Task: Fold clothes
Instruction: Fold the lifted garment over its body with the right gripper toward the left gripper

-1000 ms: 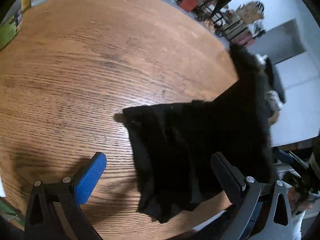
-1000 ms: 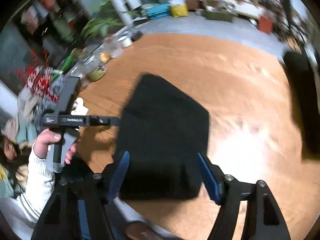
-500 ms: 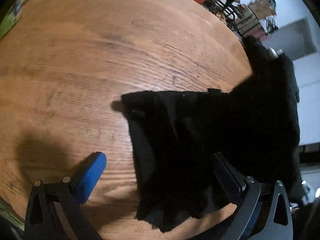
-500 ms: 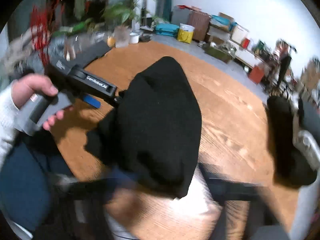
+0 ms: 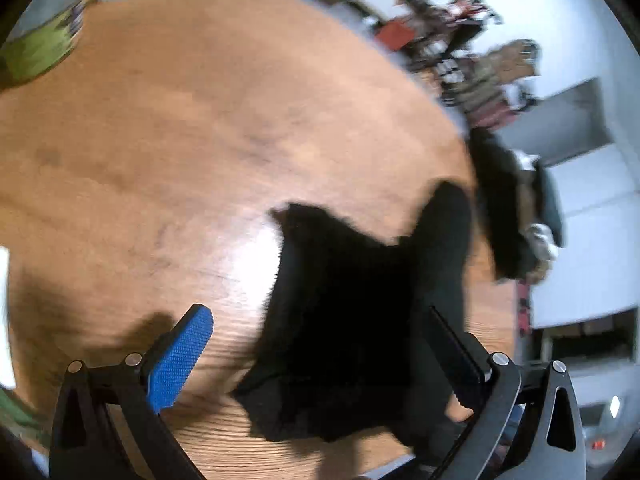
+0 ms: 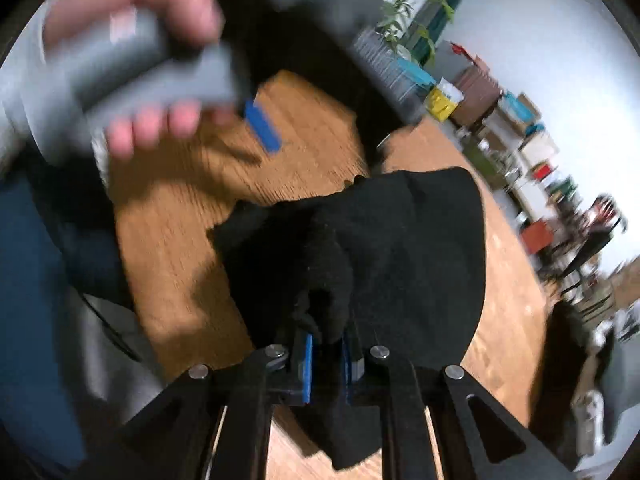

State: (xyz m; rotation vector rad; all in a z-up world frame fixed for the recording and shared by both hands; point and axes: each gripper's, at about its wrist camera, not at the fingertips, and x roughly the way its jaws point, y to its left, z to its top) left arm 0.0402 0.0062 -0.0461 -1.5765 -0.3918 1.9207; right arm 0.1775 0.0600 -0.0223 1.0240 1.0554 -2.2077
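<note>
Now the right gripper (image 6: pixel 326 344) has a bunched fold of the black garment (image 6: pixel 400 256) pinched between its blue pads, its jaws having just closed down narrow on the cloth. From that pinch the fabric fans out over the near part of the wooden table (image 6: pixel 172 240), so the hold looks meant for carrying one edge across the rest to make a fold.

Meanwhile the left gripper (image 5: pixel 316 344) hovers above the same garment (image 5: pixel 352 320) with its jaws wide apart, one blue pad over bare wood on the left and the dark finger over the cloth on the right, gripping nothing. A hand (image 6: pixel 140 60) holding its grey handle shows blurred at the far left of the right wrist view.

Seen from the left wrist, the garment lies rumpled at the table's near right edge, one corner reaching toward the far right. I judge the fold is only starting.
</note>
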